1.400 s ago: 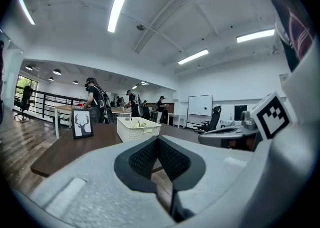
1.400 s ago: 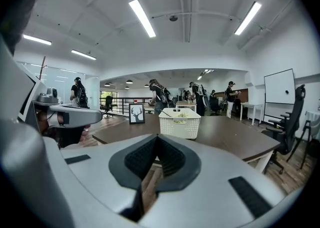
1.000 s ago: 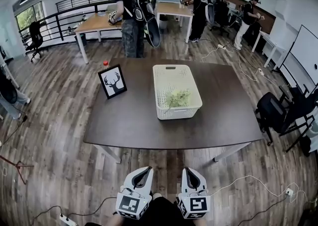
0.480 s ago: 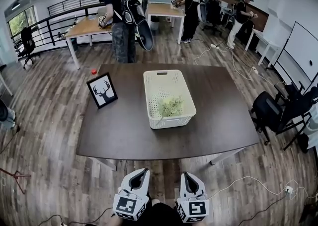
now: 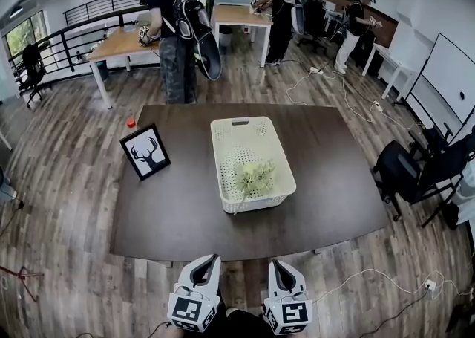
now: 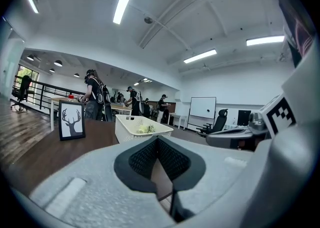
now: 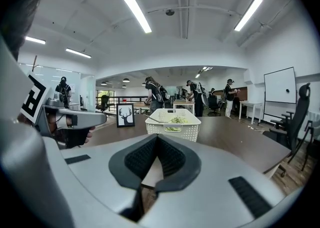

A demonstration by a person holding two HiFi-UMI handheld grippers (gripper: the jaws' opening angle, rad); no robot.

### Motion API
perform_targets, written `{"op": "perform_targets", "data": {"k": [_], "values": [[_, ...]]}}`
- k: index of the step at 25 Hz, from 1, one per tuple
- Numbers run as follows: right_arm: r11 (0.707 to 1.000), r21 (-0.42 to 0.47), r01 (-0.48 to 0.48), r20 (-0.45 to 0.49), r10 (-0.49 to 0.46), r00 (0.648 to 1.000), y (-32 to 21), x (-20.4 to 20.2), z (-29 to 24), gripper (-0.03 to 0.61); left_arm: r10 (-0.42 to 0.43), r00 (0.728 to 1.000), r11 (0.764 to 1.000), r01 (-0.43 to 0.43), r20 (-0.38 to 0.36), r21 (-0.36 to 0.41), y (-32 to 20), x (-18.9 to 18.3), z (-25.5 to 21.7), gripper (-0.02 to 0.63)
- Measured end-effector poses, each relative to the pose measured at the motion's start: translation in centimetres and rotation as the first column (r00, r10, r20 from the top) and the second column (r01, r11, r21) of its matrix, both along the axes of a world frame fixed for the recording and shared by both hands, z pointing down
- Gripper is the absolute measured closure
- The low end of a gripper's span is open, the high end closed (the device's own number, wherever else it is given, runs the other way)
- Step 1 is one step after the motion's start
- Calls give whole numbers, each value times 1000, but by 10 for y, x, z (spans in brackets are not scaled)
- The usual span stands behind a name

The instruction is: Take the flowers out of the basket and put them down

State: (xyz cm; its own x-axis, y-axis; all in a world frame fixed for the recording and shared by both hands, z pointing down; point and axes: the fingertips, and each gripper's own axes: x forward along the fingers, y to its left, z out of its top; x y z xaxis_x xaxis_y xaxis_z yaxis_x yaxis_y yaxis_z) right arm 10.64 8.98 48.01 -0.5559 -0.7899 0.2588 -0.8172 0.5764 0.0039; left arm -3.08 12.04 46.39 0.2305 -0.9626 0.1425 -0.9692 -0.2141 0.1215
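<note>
Dark brown desk (image 5: 185, 210) brought closer, approach underway; left gripper (image 5: 210, 260) and right gripper (image 5: 276, 263) are held shut, empty; opening is needed over white perforated plastic basket's (image 5: 260, 203) pale-green flowers (image 5: 254, 175).

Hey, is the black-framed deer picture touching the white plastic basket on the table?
Apart. The head view shows bare dark tabletop between the black-framed deer picture and the white plastic basket.

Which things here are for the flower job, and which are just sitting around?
For the job:
flowers
white basket holding them
table to put them on
left hand-held gripper, shut and empty
right hand-held gripper, shut and empty

Just sitting around:
deer picture
small red-topped thing
black chair
</note>
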Motion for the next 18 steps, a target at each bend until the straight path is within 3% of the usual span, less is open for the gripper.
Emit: {"op": "perform_targets", "data": {"k": [18], "values": [[990, -14, -137, 24, 138, 990, -86, -56, -8, 571, 108, 994, 994, -108, 13, 22, -95, -63, -8, 611]]}}
